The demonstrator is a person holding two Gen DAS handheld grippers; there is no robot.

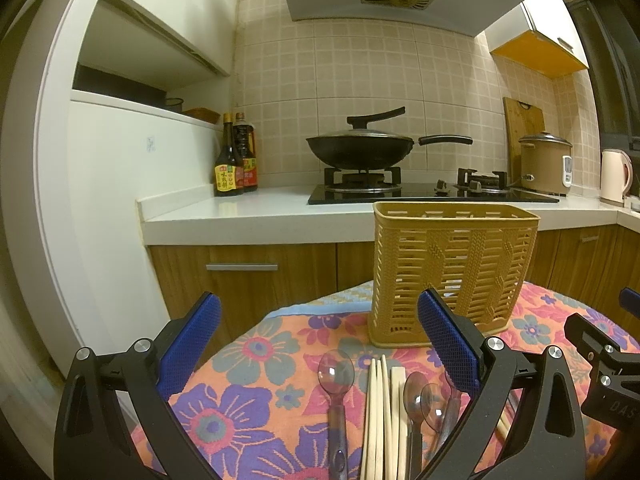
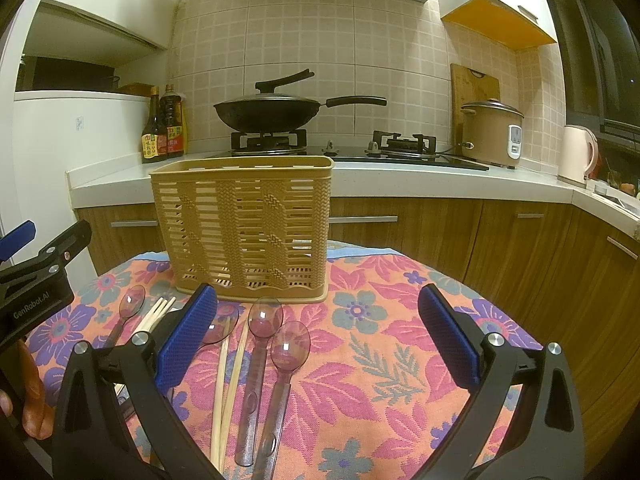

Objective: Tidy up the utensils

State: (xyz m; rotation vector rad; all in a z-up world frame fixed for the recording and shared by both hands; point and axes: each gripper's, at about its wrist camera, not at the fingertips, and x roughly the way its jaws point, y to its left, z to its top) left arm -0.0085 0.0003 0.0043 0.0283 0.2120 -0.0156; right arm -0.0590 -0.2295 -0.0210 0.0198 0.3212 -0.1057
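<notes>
Standing upright at frame centre on the woven floral cloth (image 2: 360,360), the tan slatted plastic basket (image 2: 244,224) is rectangular. Below it lie clear rounded plastic spoons (image 2: 290,346) and pale, slim chopsticks (image 1: 378,408). The left gripper (image 1: 320,340) and right gripper (image 2: 318,334), with blue ribbed pads, both gape wide, holding nothing.

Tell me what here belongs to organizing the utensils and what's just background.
Job:
- tan slotted basket, nothing visible inside
- clear plastic spoons
- wooden chopsticks
- left gripper and right gripper, both open and holding nothing

Background:
- wok
- sauce bottles
- rice cooker
- kettle
- cutting board
</notes>
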